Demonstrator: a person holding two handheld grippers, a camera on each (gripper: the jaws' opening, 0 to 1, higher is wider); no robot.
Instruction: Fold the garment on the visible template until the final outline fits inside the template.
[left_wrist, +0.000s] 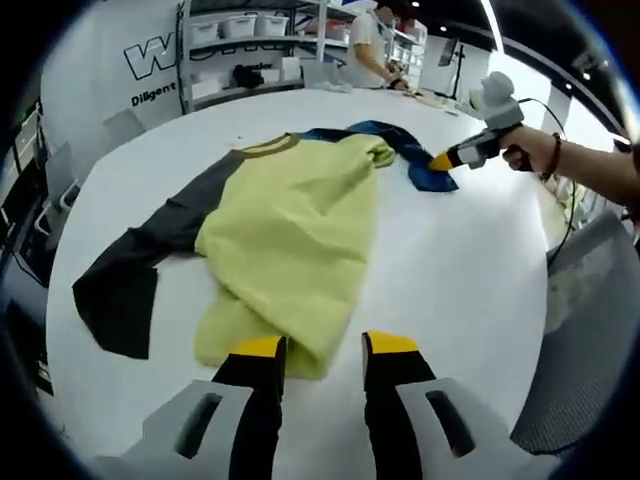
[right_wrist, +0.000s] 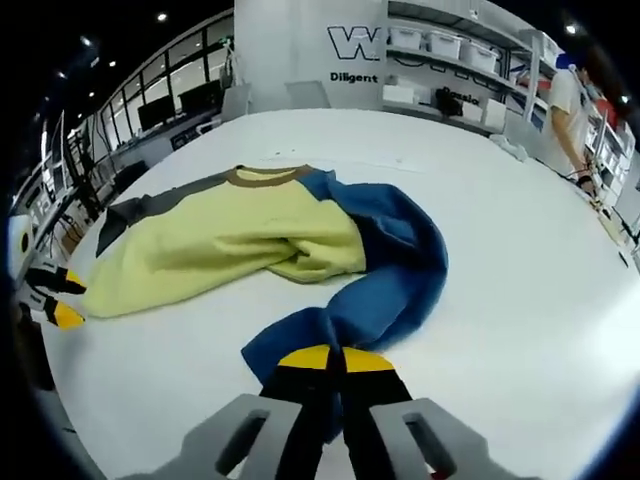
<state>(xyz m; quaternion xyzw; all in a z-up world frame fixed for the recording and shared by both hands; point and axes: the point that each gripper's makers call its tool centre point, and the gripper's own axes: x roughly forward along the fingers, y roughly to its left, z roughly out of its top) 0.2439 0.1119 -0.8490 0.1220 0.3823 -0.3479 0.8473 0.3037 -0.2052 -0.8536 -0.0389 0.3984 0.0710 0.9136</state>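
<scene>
Garment: sweatshirt (left_wrist: 290, 220) lay crumpled on the white table (left_wrist: 470, 270), yellow-green body in the middle, brown collar (right_wrist: 268, 176) at the far side.
Sleeves: dark sleeve (left_wrist: 130, 270) trailed out to one side; blue sleeve (right_wrist: 385, 270) curled out to the other and ended right at the right gripper.
Long axis: from dark cuff through the yellow body to blue cuff, running crosswise to the left gripper's line of sight.
Template: no outline could be made out on the table in either view.
Key relation: blue cuff sat at the right gripper's tips, directly ahead and below them, so the right hand looked nearer to that sleeve; the yellow hem lay just ahead of the left gripper's tips.
Right gripper (right_wrist: 335, 358): jaws pressed together with the blue cuff's edge meeting them; a pinch on the cloth seemed likely.
Right hand (left_wrist: 528, 150): seen from the left gripper view, arm reached in from the side, tool angled down onto the blue sleeve end.
Left gripper (left_wrist: 323, 347): jaws spread apart, nothing between them, hovering low over the table by the yellow hem.
Next move, as a judgement: blue sleeve would want carrying inward over the yellow body.
Surroundings: shelving (left_wrist: 250, 40) and a person (right_wrist: 568, 110) stood beyond the table, well apart from the work.
</scene>
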